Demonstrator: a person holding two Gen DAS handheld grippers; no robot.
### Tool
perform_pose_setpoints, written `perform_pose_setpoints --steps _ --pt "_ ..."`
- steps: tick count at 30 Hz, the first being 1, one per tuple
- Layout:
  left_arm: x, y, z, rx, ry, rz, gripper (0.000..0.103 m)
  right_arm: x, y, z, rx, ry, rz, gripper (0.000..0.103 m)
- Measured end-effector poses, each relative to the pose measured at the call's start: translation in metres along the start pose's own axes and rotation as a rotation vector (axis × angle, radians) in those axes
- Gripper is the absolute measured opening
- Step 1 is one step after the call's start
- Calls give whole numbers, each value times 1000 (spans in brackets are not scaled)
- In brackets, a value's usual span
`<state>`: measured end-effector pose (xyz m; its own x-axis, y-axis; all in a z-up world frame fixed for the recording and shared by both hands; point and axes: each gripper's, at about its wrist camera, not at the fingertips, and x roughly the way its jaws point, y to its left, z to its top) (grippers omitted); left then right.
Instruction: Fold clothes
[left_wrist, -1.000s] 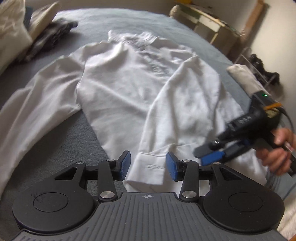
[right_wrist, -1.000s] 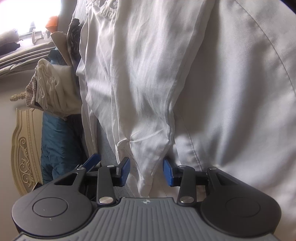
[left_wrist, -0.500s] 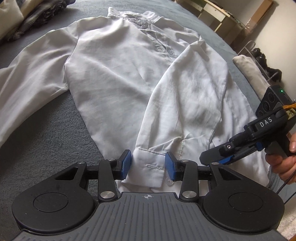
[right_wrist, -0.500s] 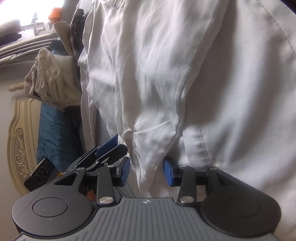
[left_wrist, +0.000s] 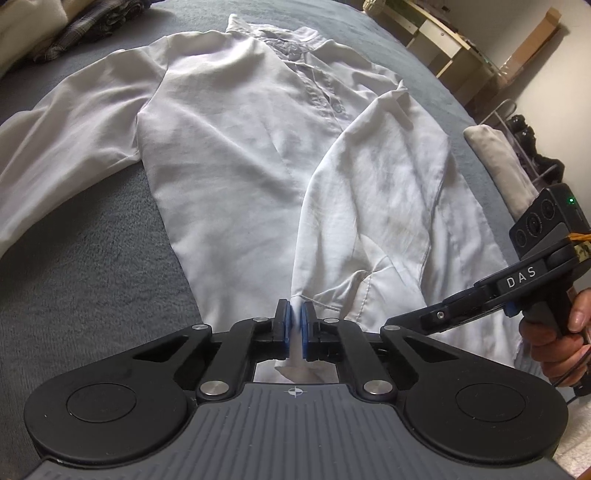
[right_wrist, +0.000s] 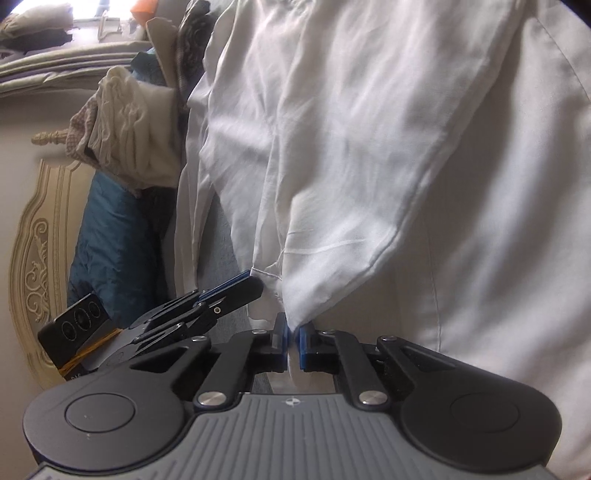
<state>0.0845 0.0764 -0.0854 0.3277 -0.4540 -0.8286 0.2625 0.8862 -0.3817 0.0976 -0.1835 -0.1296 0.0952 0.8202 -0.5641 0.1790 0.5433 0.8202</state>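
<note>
Both grippers were clamped on the white shirt (left_wrist: 236, 155) lying on the grey bed (left_wrist: 92, 266): left gripper (left_wrist: 294, 318) on the folded-in sleeve's cuff, right gripper (right_wrist: 291, 334) on its edge. Thin pinches might slip if pulled unevenly.
</note>
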Motion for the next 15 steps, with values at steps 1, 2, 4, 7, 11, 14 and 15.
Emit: perform_pose_setpoints --steps 1,2,4,7,11,14,15 --pt "-2 -2 -2 6 2 0 3 -1 0 -2 -2 7 -1 6" --pt "-4 -5 -4 12 4 0 3 -2 0 -4 -1 14 -1 6" --pt "-8 -9 -9 25 12 4 3 -2 -1 -10 -4 29 -6 5" --pt "-11 -12 -18 28 30 7 2 -2 0 -19 -17 53 -18 5" --pt "-12 -14 -28 31 53 19 2 3 1 -31 -35 94 -46 5" --pt "-14 -15 -35 30 62 20 2 4 2 -37 -55 107 -60 5" --pt "-15 -15 -36 29 65 20 2 4 3 -39 -60 109 -62 5"
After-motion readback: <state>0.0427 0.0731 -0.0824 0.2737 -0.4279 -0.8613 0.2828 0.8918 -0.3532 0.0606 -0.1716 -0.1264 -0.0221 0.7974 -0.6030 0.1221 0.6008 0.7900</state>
